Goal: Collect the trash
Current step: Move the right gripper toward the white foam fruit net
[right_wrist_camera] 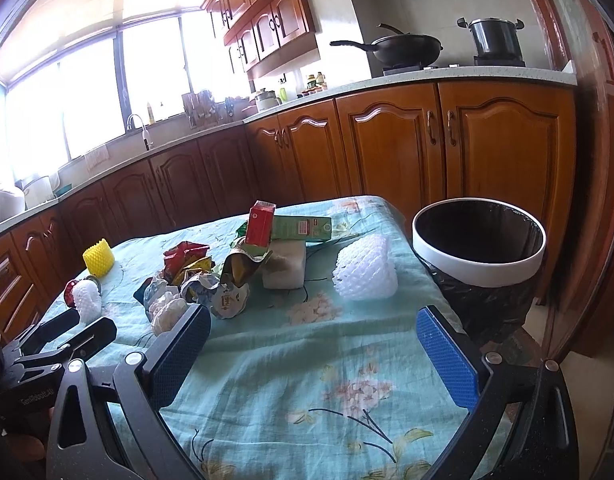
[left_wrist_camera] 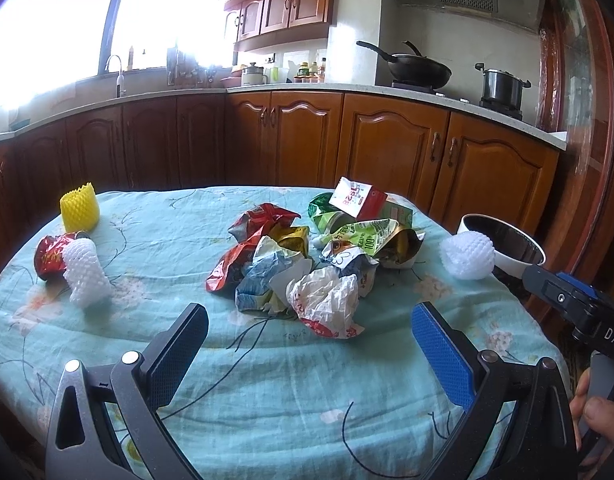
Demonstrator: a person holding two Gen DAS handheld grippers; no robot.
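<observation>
A heap of crumpled wrappers [left_wrist_camera: 303, 256] lies mid-table, with a red and white carton [left_wrist_camera: 357, 198] at its back. A white foam net [left_wrist_camera: 85, 270] leans on a red wrapper [left_wrist_camera: 51, 260] at the left, and a yellow foam net [left_wrist_camera: 79, 208] stands behind them. Another white foam net [right_wrist_camera: 367, 270] sits near the right edge, beside a white-rimmed bin [right_wrist_camera: 479, 240] with a black liner. My left gripper [left_wrist_camera: 309, 346] is open over bare cloth just short of the heap. My right gripper [right_wrist_camera: 313, 350] is open too, with nothing between its fingers; that net lies ahead of it.
The table [left_wrist_camera: 267, 392] wears a light blue flowered cloth. Wooden kitchen cabinets [left_wrist_camera: 387, 140] run behind it, with a wok [left_wrist_camera: 419, 68] and a pot [left_wrist_camera: 503, 86] on the stove. A hand [left_wrist_camera: 599, 412] grips the right tool at the lower right edge.
</observation>
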